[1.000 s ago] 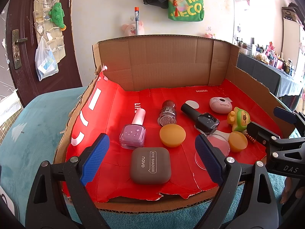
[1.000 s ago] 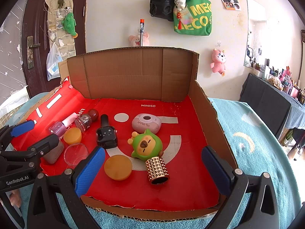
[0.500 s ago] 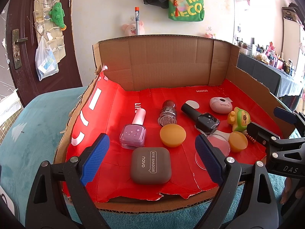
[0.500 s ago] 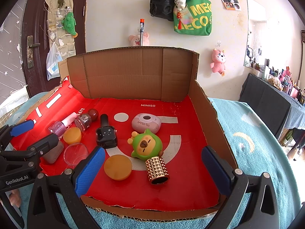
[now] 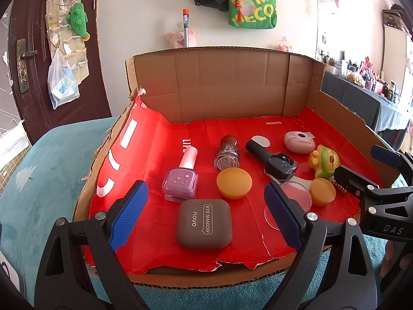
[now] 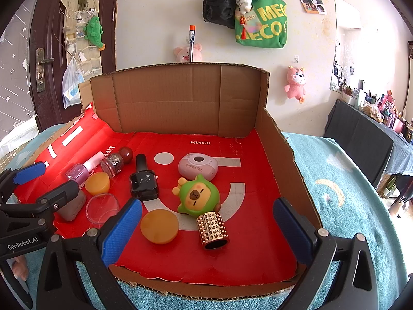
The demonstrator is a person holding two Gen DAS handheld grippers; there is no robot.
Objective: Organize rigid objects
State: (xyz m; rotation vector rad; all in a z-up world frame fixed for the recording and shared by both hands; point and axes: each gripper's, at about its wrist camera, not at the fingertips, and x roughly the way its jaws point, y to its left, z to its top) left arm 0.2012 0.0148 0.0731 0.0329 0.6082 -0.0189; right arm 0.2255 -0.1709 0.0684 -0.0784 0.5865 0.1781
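Observation:
A cardboard tray with a red floor (image 5: 155,144) (image 6: 258,180) holds small objects. In the left wrist view: a grey eye shadow case (image 5: 204,223), a purple polish bottle (image 5: 182,180), a glitter bottle (image 5: 227,153), an orange lid (image 5: 234,183), a black polish bottle (image 5: 273,162), a clear dish (image 5: 296,199). In the right wrist view: a green toy (image 6: 197,196), a pink case (image 6: 198,166), a gold studded cap (image 6: 213,230), a second orange lid (image 6: 159,226). My left gripper (image 5: 206,217) is open over the grey case. My right gripper (image 6: 206,230) is open at the tray's front edge.
The tray's cardboard walls (image 6: 180,98) rise at the back and right. It sits on a teal cloth (image 6: 348,193). A door (image 5: 25,51) is at the left and a cluttered dark table (image 6: 374,134) at the right.

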